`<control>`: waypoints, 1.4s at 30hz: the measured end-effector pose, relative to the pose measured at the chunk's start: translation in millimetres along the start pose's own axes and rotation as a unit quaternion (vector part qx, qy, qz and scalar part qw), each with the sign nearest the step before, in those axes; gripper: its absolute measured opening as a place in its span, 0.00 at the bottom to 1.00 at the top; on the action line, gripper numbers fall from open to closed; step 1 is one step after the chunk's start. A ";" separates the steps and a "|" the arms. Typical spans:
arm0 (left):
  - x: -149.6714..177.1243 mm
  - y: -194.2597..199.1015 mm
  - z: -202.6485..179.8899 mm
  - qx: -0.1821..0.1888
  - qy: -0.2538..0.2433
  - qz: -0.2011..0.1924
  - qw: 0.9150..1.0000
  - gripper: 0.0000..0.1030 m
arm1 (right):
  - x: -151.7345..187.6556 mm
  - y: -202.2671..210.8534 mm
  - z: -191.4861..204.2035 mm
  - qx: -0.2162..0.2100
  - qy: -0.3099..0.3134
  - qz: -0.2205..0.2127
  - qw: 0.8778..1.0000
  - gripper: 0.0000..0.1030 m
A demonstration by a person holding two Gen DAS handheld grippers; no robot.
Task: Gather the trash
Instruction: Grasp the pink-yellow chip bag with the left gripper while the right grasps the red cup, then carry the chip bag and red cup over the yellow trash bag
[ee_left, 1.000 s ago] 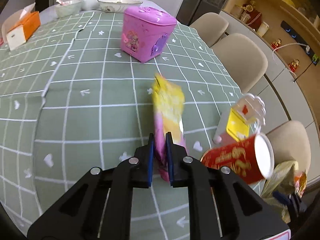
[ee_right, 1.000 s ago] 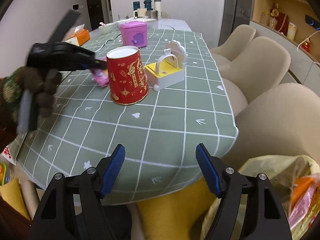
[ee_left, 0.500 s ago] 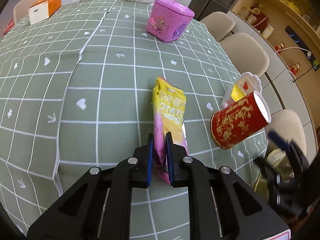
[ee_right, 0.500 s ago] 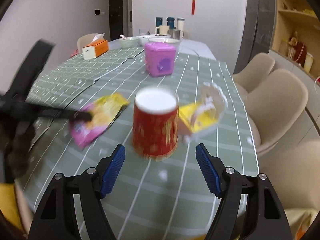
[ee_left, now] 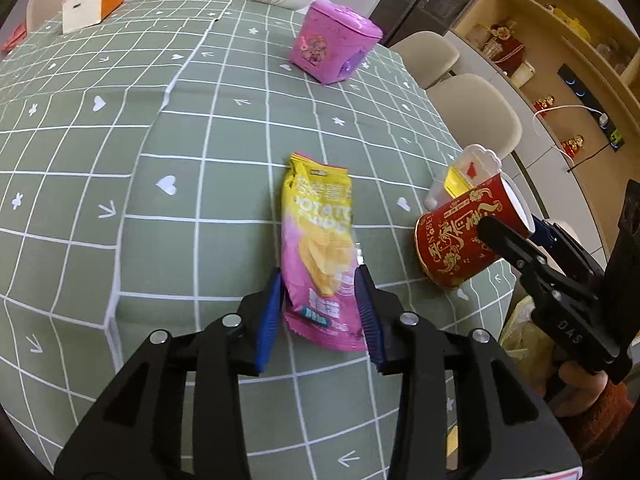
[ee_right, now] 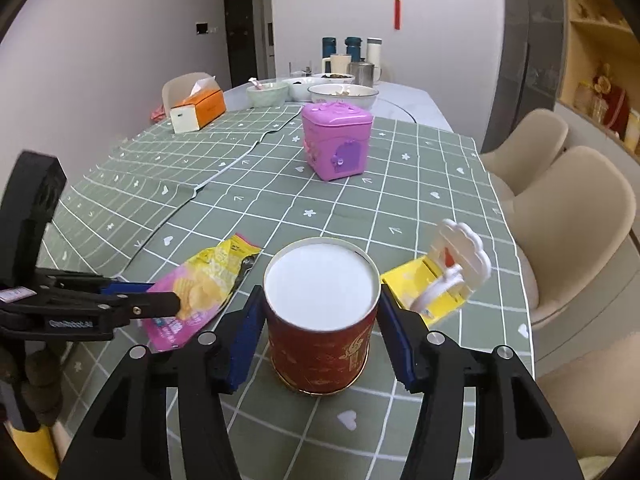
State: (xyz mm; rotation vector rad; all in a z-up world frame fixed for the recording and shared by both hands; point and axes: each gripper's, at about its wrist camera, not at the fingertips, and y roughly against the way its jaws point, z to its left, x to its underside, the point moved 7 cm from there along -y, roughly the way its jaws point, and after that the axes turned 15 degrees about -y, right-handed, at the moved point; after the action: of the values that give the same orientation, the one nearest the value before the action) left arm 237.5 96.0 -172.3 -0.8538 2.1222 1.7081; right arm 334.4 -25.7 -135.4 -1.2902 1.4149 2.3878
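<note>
A pink and yellow potato chip bag (ee_left: 320,248) lies flat on the green checked tablecloth (ee_left: 160,200). My left gripper (ee_left: 318,304) is open, its blue pads either side of the bag's near end. The bag also shows in the right wrist view (ee_right: 200,288). A red paper cup (ee_right: 322,316) with gold print stands upside down on the cloth. My right gripper (ee_right: 320,320) is open, with the cup between its pads; I cannot tell if they touch it. The cup (ee_left: 464,240) and right gripper (ee_left: 516,236) show in the left view.
A yellow and white box (ee_right: 440,280) lies right of the cup. A pink toy box (ee_right: 336,144) stands mid-table. An orange tissue box (ee_right: 198,110) and bowls (ee_right: 340,94) are at the far end. Beige chairs (ee_right: 560,216) line the right side. A yellow trash bag (ee_left: 520,332) hangs off the table edge.
My left gripper has opened and let go of the chip bag, which now lies on the cloth. My right gripper has moved forward so that the red cup is between its pads.
</note>
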 end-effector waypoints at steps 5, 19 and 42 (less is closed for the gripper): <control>0.1 -9.8 -5.4 -0.021 -0.011 0.014 1.000 0.34 | 4.8 20.9 -14.1 -0.005 -0.041 -0.003 0.999 0.51; -36.4 48.8 -51.9 -0.047 -0.058 -0.050 0.996 0.10 | 22.6 98.7 -47.7 0.007 -0.093 -0.052 0.994 0.51; -93.8 118.7 -271.5 0.099 -0.192 -0.142 0.966 0.10 | 31.9 293.3 -157.1 0.134 -0.157 -0.207 0.956 0.51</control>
State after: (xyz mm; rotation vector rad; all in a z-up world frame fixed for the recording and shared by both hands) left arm 277.4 -124.0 43.6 -0.6660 1.7758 1.3602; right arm 278.6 -321.8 9.4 -0.9690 1.1842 1.9411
